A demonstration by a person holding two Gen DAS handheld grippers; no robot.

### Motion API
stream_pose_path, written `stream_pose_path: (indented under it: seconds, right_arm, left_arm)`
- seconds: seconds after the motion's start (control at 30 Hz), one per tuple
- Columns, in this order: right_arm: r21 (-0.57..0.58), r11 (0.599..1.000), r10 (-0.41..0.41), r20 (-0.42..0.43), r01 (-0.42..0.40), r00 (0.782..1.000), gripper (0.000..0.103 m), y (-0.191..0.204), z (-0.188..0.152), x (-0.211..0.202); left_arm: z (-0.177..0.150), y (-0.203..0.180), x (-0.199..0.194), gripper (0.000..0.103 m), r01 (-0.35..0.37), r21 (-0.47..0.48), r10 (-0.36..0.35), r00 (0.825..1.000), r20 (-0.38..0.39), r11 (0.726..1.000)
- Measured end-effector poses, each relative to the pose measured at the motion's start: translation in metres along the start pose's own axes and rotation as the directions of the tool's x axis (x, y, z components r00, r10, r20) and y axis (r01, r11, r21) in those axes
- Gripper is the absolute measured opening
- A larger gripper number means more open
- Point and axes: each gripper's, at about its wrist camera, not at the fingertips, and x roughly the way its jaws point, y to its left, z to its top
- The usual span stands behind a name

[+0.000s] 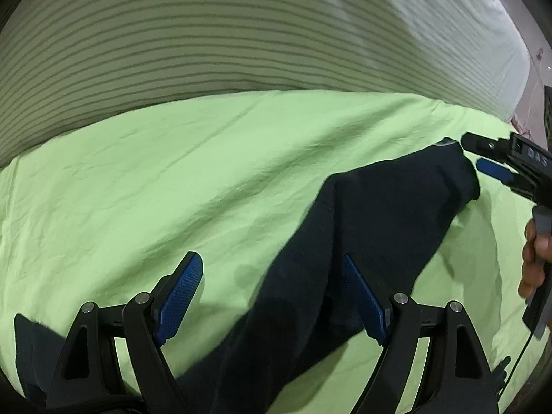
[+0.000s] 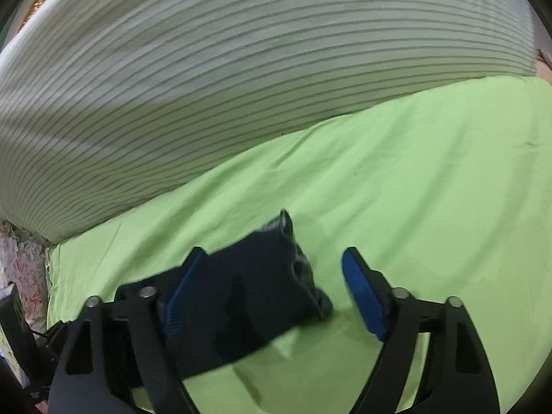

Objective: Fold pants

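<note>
Dark navy pants (image 1: 348,241) lie across a bright green sheet (image 1: 172,172). In the left wrist view the cloth runs from the bottom middle up to the right. My left gripper (image 1: 272,296) is open, with the pants lying between its blue pads (image 1: 179,296) and over the right one. My right gripper (image 1: 483,158) shows at the right edge, just beside the pants' far end. In the right wrist view my right gripper (image 2: 265,296) is open, and the pants' end (image 2: 255,286) lies between its fingers, near the left pad (image 2: 179,303).
A white cover with thin dark stripes (image 1: 207,34) lies beyond the green sheet; it also shows in the right wrist view (image 2: 207,86). A floral-patterned cloth (image 2: 24,269) shows at the left edge. A hand (image 1: 534,252) holds the right gripper's handle.
</note>
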Motion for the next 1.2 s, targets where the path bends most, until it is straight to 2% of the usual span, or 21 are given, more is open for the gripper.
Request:
stream_pose_path:
  seconds: [0.1, 0.2, 0.23, 0.27, 0.3, 0.33, 0.37, 0.43, 0.53, 0.67, 0.8, 0.9, 1.03, 1.2]
  right_arm:
    - [-0.013, 1.000, -0.006, -0.046, 0.006, 0.999, 0.064, 0.000, 0.007, 0.017]
    - [0.000, 1.000, 0.017, -0.073, -0.017, 0.997, 0.040, -0.001, 0.011, 0.031]
    - [0.006, 1.000, 0.020, -0.071, -0.020, 0.997, 0.027, -0.002, 0.011, 0.031]
    - [0.014, 0.999, 0.032, -0.067, -0.031, 0.997, 0.018, -0.003, 0.011, 0.030]
    - [0.019, 0.999, 0.042, -0.063, -0.041, 0.997, 0.015, -0.004, 0.010, 0.028]
    - [0.014, 0.999, 0.050, -0.053, -0.049, 0.997, 0.009, -0.004, 0.008, 0.024]
    - [0.011, 0.998, 0.057, -0.047, -0.056, 0.997, 0.008, -0.005, 0.009, 0.022]
    - [0.006, 0.997, 0.076, -0.037, -0.076, 0.996, 0.003, -0.009, 0.006, 0.010]
    - [0.005, 0.995, 0.102, -0.026, -0.102, 0.994, 0.003, -0.013, 0.002, -0.011]
    - [0.001, 0.991, 0.135, -0.014, -0.135, 0.991, 0.003, -0.020, 0.006, -0.032]
    - [-0.001, 0.986, 0.169, 0.000, -0.169, 0.986, 0.003, -0.031, -0.010, -0.061]
    - [-0.007, 0.984, 0.179, 0.003, -0.179, 0.984, 0.003, -0.036, -0.029, -0.082]
    - [0.007, 0.984, 0.180, 0.000, -0.180, 0.984, 0.003, -0.064, -0.068, -0.116]
    - [0.047, 0.985, 0.168, -0.011, -0.167, 0.986, 0.003, -0.088, -0.114, -0.140]
  left_arm:
    - [0.003, 0.005, 0.009, 0.081, 0.005, -0.001, -0.005, 1.000, -0.030, 1.000]
    - [0.005, 0.009, 0.018, 0.074, 0.017, 0.004, -0.017, 0.997, -0.069, 1.000]
    - [0.004, 0.009, 0.021, 0.070, 0.024, 0.008, -0.023, 0.996, -0.082, 1.000]
    - [0.003, 0.010, 0.024, 0.058, 0.041, 0.015, -0.039, 0.994, -0.100, 0.999]
    - [0.002, 0.010, 0.026, 0.041, 0.059, 0.019, -0.056, 0.992, -0.116, 0.998]
    - [0.001, 0.009, 0.029, 0.035, 0.078, 0.022, -0.075, 0.989, -0.131, 0.997]
    - [-0.001, 0.008, 0.029, 0.028, 0.097, 0.027, -0.093, 0.986, -0.141, 0.995]
    - [-0.003, 0.006, 0.026, 0.019, 0.121, 0.040, -0.115, 0.985, -0.131, 0.992]
    - [-0.007, 0.002, 0.012, 0.010, 0.177, 0.066, -0.169, 0.979, -0.114, 0.982]
    - [-0.014, 0.002, -0.010, 0.008, 0.243, 0.090, -0.235, 0.967, -0.096, 0.966]
    - [-0.032, 0.009, -0.041, 0.008, 0.316, 0.112, -0.308, 0.948, -0.081, 0.942]
    - [-0.049, 0.003, -0.060, 0.008, 0.352, 0.159, -0.342, 0.936, -0.087, 0.922]
    - [-0.078, -0.007, -0.081, 0.008, 0.396, 0.203, -0.381, 0.918, -0.110, 0.895]
    - [-0.118, -0.020, -0.100, 0.008, 0.422, 0.275, -0.396, 0.906, -0.149, 0.864]
